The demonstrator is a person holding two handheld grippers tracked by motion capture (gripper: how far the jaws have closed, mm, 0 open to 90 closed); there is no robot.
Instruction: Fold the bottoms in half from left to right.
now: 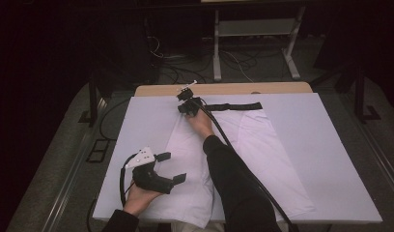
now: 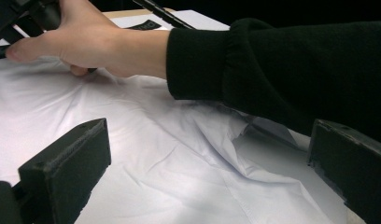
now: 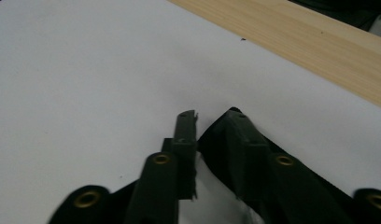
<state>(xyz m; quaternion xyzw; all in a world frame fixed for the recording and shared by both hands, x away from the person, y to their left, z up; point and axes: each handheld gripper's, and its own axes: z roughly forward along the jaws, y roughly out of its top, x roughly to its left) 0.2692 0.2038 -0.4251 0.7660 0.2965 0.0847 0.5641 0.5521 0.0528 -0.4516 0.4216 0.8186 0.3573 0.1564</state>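
Note:
A white garment (image 1: 262,150) (image 2: 156,163) with a black waistband (image 1: 233,106) (image 3: 216,149) lies flat on a white board (image 1: 330,145). My right gripper (image 1: 185,106) (image 3: 212,121) is at the waistband's left end, at the far side of the board. Its jaws stand narrow, with the band's bunched end between them. The band rests against the right-hand jaw, and a thin gap shows at the other. My left gripper (image 1: 172,167) (image 2: 209,135) hovers open over the garment's near left part with nothing in it.
The right forearm in a black sleeve (image 1: 233,179) (image 2: 282,70) and its cable cross the garment. The wooden table edge (image 1: 224,89) (image 3: 296,42) runs just beyond the board. A metal stand (image 1: 255,29) and loose cables (image 1: 185,72) are on the floor behind.

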